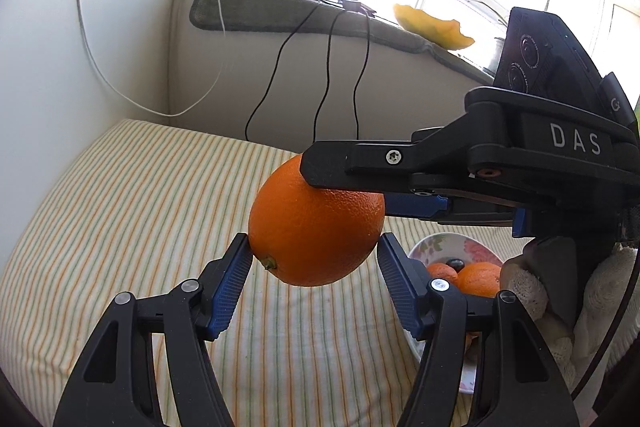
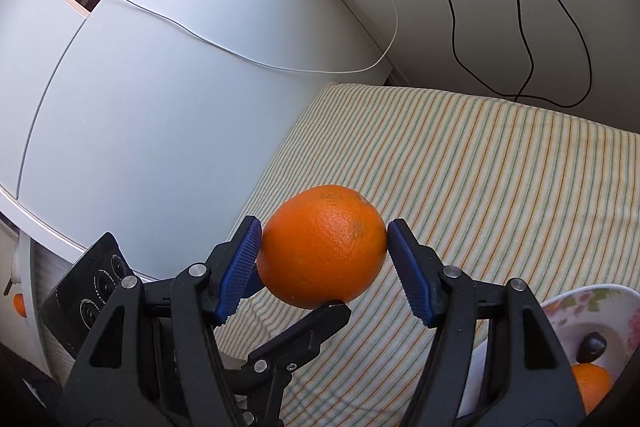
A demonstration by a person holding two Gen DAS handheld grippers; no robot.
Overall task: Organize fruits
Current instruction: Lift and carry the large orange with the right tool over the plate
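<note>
Above the striped cloth [image 1: 120,211], one orange [image 1: 316,227] is clamped by both half-open grippers, left [image 1: 314,259] and right [image 2: 324,243]; opposed pulling could squeeze it loose beside the bowl [image 1: 436,245].

Both the left tongs [image 1: 314,259] and right tongs [image 2: 324,247] clamp one orange [image 1: 316,227] together.

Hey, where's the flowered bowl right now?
The flowered bowl sits on the striped cloth, low right in both wrist views, behind the gripped oranges, with fruit in it.
</note>
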